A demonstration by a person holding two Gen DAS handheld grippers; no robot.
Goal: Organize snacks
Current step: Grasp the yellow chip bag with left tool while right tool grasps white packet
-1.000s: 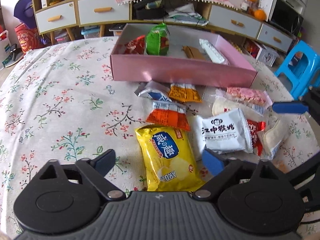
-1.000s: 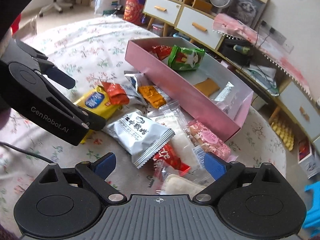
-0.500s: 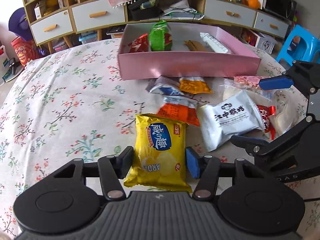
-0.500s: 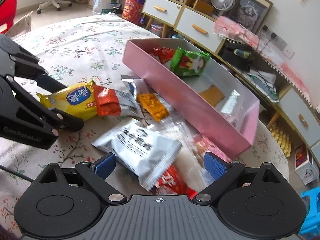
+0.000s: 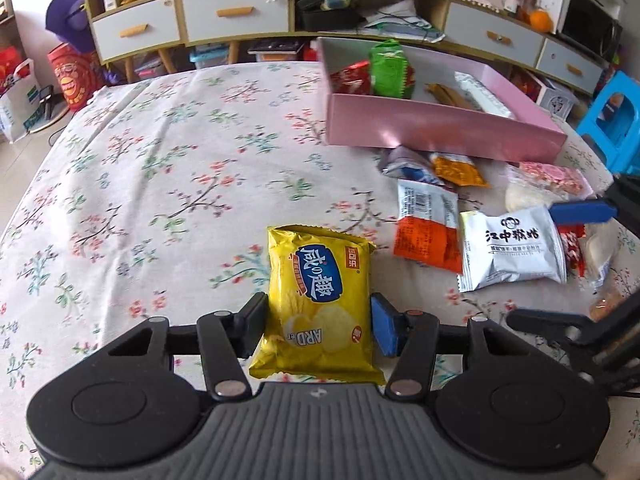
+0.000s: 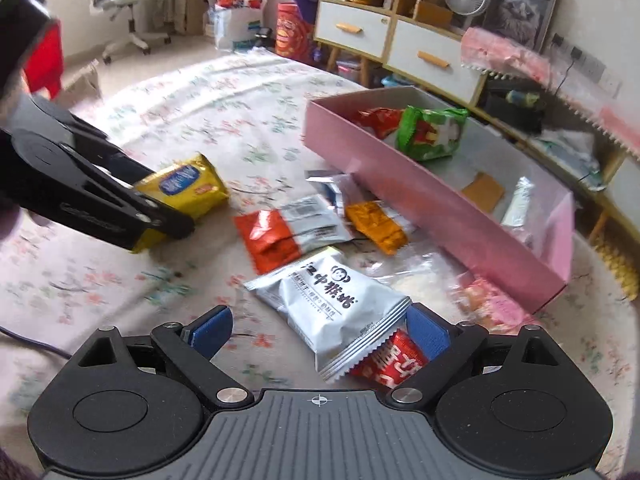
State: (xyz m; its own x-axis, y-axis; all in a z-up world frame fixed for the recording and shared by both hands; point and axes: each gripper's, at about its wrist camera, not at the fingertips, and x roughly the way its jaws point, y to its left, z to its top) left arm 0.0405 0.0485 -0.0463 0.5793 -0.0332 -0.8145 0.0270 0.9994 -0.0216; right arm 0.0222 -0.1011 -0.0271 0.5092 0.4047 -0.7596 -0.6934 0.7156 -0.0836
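My left gripper (image 5: 320, 328) is shut on a yellow chip packet (image 5: 318, 292) and holds it above the floral tablecloth, left of the snack pile; it also shows in the right wrist view (image 6: 184, 184). My right gripper (image 6: 318, 330) is open, its fingers either side of a white packet with black writing (image 6: 332, 308), which also shows in the left wrist view (image 5: 512, 248). An orange and white packet (image 5: 428, 232), a small orange packet (image 5: 456, 168) and a red packet (image 6: 390, 360) lie loose. The pink box (image 5: 440, 128) holds a green packet (image 5: 390, 68) and others.
A pink wafer packet (image 5: 556, 174) and clear bags lie at the right of the pile. A low cabinet with drawers (image 5: 224, 20) stands behind the table. A blue stool (image 5: 616, 120) is at the right edge.
My left gripper closed on the yellow packet, lifted it and carried it left, away from the pile. My right gripper moved down over the white packet, still open.
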